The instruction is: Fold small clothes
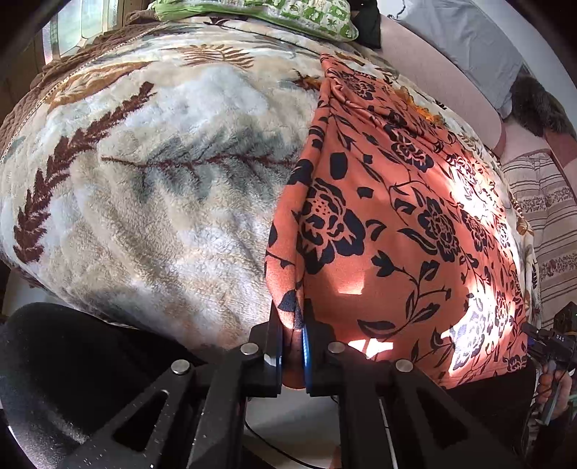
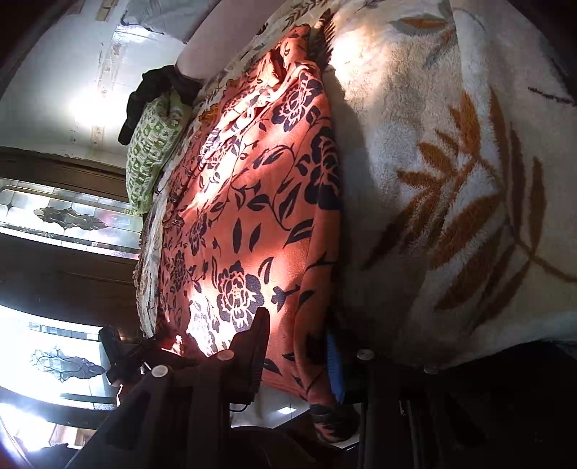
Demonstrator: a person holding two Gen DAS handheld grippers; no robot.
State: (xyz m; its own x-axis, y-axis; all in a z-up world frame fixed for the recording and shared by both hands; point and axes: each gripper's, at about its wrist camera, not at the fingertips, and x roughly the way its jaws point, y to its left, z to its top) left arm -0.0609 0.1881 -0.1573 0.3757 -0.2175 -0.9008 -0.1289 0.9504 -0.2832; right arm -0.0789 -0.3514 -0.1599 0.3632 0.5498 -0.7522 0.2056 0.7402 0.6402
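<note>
An orange garment with a black flower print (image 1: 396, 216) lies spread on a fleece blanket over a bed. My left gripper (image 1: 293, 346) is shut on the garment's near left corner at the bed's edge. In the right wrist view the same garment (image 2: 252, 202) stretches away from me. My right gripper (image 2: 297, 357) has its jaws around the garment's other near corner, with cloth filling the gap between them. The right gripper also shows at the right edge of the left wrist view (image 1: 548, 342).
The bed carries a cream fleece blanket with brown and orange leaves (image 1: 144, 180). A green patterned pillow (image 1: 306, 14) lies at the far end. A grey pillow (image 1: 468, 39) and striped bedding (image 1: 544, 216) lie to the right. Windows (image 2: 65, 216) stand beyond the bed.
</note>
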